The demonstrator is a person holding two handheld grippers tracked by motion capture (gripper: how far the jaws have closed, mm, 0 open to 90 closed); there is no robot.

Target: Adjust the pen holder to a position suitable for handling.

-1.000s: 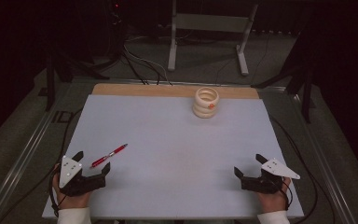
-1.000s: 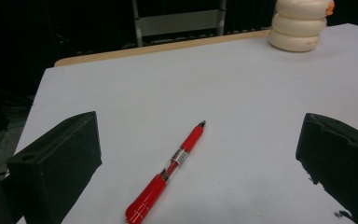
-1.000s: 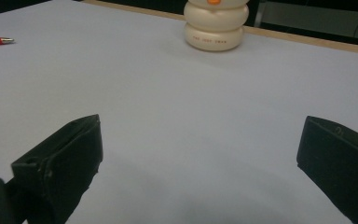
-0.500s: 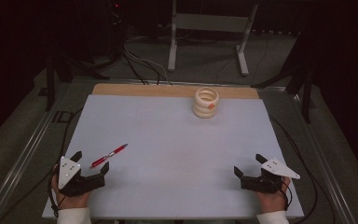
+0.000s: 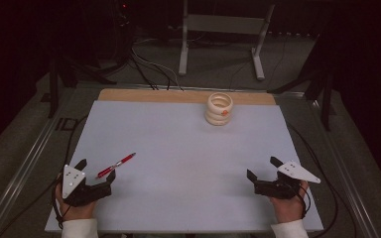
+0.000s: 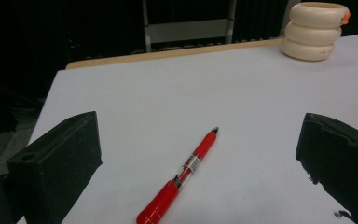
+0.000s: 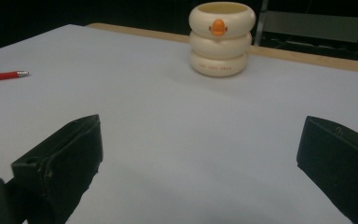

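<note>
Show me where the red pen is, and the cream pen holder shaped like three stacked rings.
red pen (image 6: pixel 182 178), left gripper view, on the clear middle section of its barrel.
cream ringed holder (image 7: pixel 219 45), right gripper view, on the middle ring of its side wall.

No lettering can be read: the cream holder of three stacked rings (image 7: pixel 219 38) carries an orange round mark on its top ring and a row of tiny orange characters, too small to read, on its bottom ring.
</note>
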